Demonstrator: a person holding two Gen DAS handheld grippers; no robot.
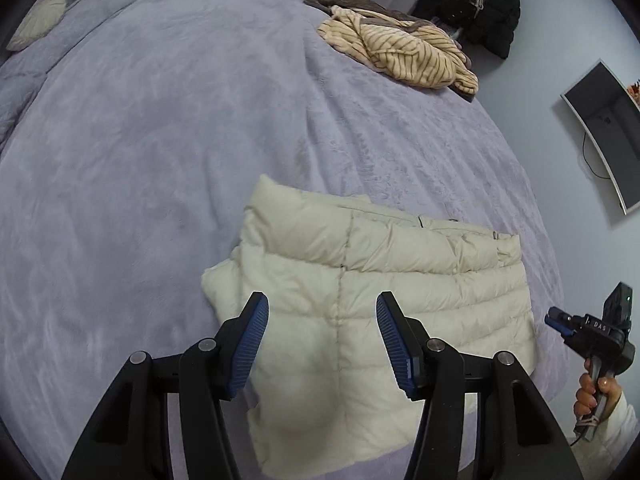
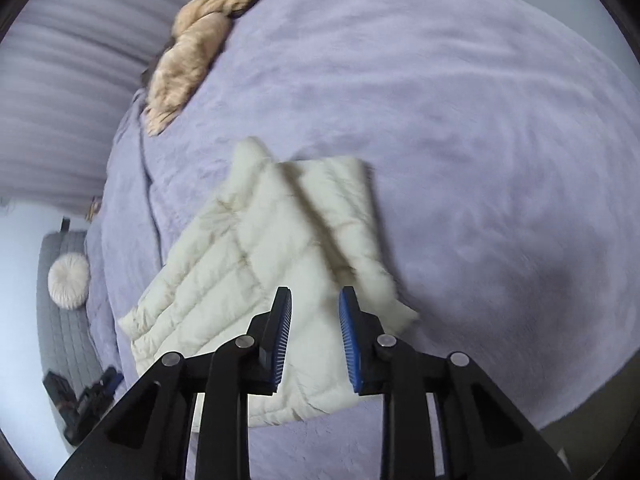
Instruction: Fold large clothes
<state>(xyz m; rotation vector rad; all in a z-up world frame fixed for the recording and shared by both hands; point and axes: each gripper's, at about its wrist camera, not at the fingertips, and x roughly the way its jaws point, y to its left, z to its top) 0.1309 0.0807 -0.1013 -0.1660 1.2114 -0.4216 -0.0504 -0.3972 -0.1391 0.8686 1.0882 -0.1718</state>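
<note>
Our right gripper hangs above the near end of the cream puffer jacket, jaws apart with nothing between them. We see the jacket folded into a rough rectangle on the lilac bedspread, one flap lying across the top. Kinda blurry, so stitching detail is hard to make out. A tan fuzzy garment sits bunched up at the far edge, well apart. Round pale cushion off to the left, and the other gripper low down there too.

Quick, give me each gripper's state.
Left gripper: open, holding nothing, above the cream puffer jacket.
Right gripper: open, holding nothing.
</note>
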